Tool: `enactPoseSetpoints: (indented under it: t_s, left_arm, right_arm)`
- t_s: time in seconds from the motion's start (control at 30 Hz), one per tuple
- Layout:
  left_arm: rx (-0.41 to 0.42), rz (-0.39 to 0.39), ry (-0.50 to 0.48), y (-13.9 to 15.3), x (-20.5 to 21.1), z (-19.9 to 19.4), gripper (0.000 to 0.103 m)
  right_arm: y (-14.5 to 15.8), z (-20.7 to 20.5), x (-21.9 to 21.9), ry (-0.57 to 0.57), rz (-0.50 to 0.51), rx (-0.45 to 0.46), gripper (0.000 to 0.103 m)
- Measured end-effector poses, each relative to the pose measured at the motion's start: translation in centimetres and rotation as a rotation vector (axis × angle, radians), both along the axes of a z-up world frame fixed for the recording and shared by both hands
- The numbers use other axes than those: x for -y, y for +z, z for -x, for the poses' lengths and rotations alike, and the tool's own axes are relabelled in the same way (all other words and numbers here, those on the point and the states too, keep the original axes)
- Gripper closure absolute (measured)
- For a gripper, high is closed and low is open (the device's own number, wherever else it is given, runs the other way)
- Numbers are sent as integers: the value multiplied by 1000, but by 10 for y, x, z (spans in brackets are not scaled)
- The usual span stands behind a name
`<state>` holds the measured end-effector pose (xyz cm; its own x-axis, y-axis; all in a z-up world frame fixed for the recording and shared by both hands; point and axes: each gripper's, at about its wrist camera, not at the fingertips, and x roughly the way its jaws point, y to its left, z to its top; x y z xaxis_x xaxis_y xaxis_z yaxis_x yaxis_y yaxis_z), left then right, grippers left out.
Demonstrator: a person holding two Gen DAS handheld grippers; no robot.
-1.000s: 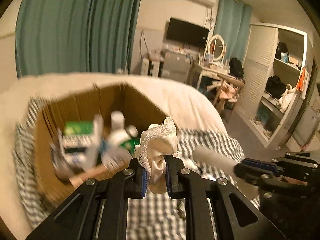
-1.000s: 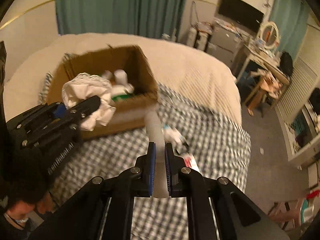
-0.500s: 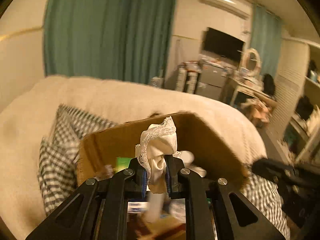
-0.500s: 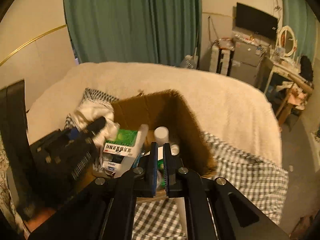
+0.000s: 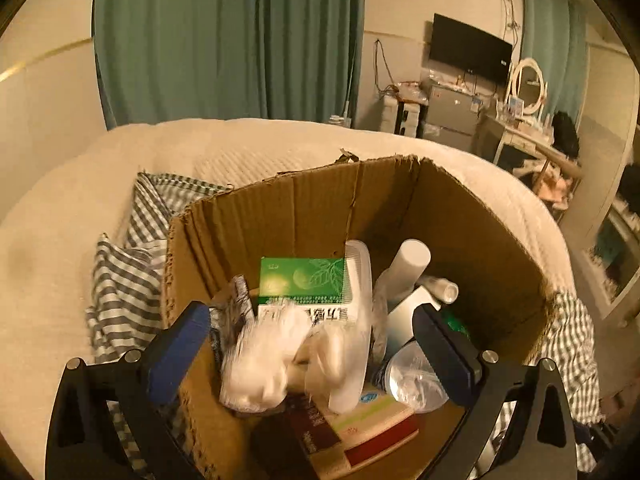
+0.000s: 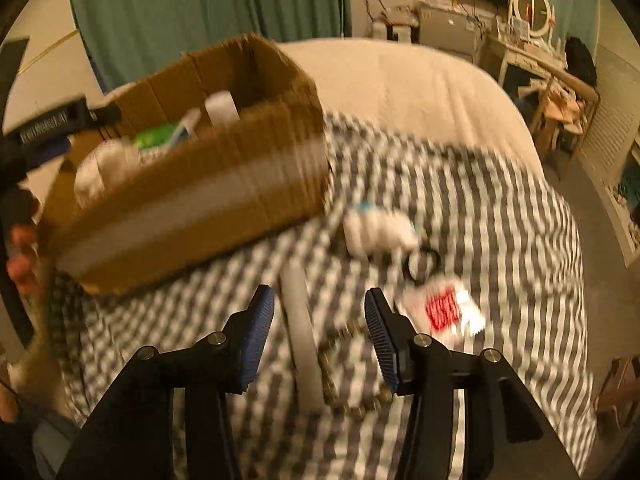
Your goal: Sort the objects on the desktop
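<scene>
While the left gripper (image 5: 310,344) hangs over the near side of the cardboard box (image 5: 460,216), its jaws stand wide apart and hold nothing. A white cloth (image 5: 276,356) shows as a blur between them, down among the things in the box, so it looks like it is dropping in or has just landed there. Behind it in the box are a green packet (image 5: 302,280), a white comb (image 5: 360,276), a white bottle (image 5: 404,264) leaning to the right, and a flat box with a red edge (image 5: 376,428) at the near side. The right gripper (image 6: 320,332) is also wide open and holds nothing. It hangs over the checked blanket (image 6: 500,220), to the right of the box and nearer than it. A grey stick (image 6: 302,340) lies on the blanket under it, between the two open jaws but not gripped. A little farther off on the blanket are a white tube (image 6: 376,230), a small dark ring (image 6: 422,262) and a white packet with red print (image 6: 444,314) to the right; this view is smeared, so small parts are hard to tell. I think the step in hand is putting the cloth in the box, and that step is nearly done. Next, I think the right jaws need to close around the grey stick, or around another thing on the blanket, and carry it up over the box wall.
</scene>
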<state>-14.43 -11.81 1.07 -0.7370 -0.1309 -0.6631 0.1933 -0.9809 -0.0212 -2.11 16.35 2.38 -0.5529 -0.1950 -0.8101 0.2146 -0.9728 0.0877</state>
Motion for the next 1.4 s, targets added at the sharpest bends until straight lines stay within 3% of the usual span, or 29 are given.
enactPoseSetpoints:
  t_s: [0.27, 0.4, 0.47, 0.5, 0.53, 0.6, 0.8, 0.93, 1.1, 1.2, 1.3, 1.4]
  left_arm:
    - [-100, -101, -32, 15, -14, -24, 0]
    - [-140, -155, -73, 19, -22, -28, 0]
    - [-162, -164, -82, 20, -28, -31, 0]
    - [-169, -170, -88, 20, -30, -31, 0]
    - [-173, -177, -93, 20, -33, -32, 0]
    - [-173, -195, -104, 18, -37, -33, 0]
    - [-119, -274, -156, 7, -54, -38, 0]
    - [-75, -272, -245, -3, -87, -49, 0]
    - [44, -276, -370, -50, -146, -65, 0]
    - [117, -192, -453, -82, -181, -67, 1]
    - [170, -149, -474, -109, -193, -61, 19]
    - [253, -137, -426, -137, -190, -45, 24]
  right_arm:
    - [-38, 0, 24, 55, -47, 19, 56]
    - [-49, 16, 31, 68, -11, 51, 57]
    - [-57, 23, 32, 73, -12, 88, 73]
    - [-62, 25, 31, 73, -9, 113, 89]
    - [-65, 25, 29, 72, -12, 123, 94]
    - [-59, 18, 22, 60, -6, 95, 95]
    - [-3, -28, -28, -32, 114, -41, 96]
    - [23, -56, -74, -140, 143, -112, 96]
    - [22, -71, -114, -243, 139, -133, 95]
    - [10, -74, -128, -275, 209, -114, 95]
    - [1, -76, -134, -276, 240, -114, 95]
    - [-3, -73, -138, -267, 270, -121, 95]
